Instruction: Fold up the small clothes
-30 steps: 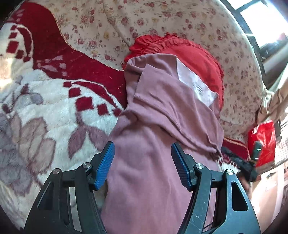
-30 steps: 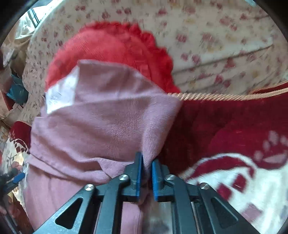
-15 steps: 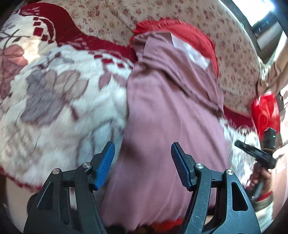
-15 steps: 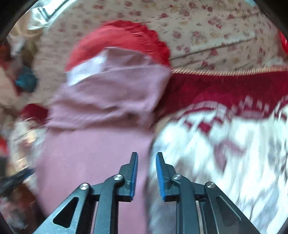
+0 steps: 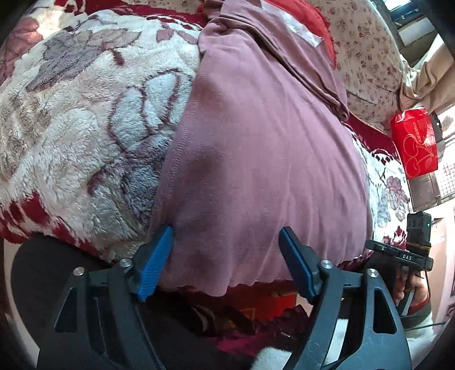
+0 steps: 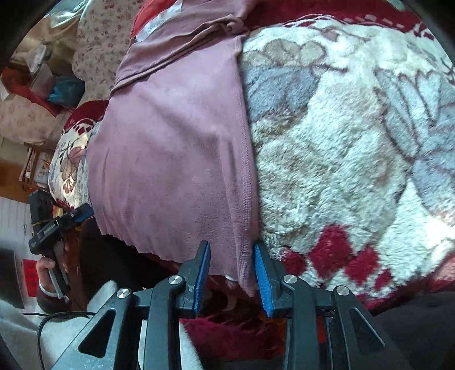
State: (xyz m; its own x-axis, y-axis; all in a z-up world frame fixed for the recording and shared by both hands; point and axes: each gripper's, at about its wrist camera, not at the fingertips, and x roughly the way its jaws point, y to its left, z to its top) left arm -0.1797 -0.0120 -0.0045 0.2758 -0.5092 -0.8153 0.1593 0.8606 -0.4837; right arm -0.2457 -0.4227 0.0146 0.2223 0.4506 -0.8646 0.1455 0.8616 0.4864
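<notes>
Over the bed edge, left wrist view: the mauve-pink soft knit garment (image 5: 256, 159) lies lengthwise on the plush white-and-red floral fleece blanket (image 5: 85, 113), its far part already folded back near the red frilled cushion (image 5: 307, 14). Its hem hangs over the near edge. The left gripper (image 5: 226, 261) has just been opening and stands wide apart; the hem's left corner lies between the blue pads, cloth just beside the left one, neither pressing. Nothing held. The other handheld gripper shows low at right, past the red printed carton (image 5: 415, 145).

Right wrist view: same garment (image 6: 170, 148), hemmed side edge running down to the right gripper (image 6: 231, 273). Its jaws have just been opening and sit partly apart, with the hem's right corner hanging between them; cloth close to the right pad, no visible pinch.

Judgement: both tools are lining up on the two hem corners for the next fold. Next move needs both to shut squarely on the corners, catching all layers, then lift together and carry the hem toward the far end, evenly to avoid skew.
</notes>
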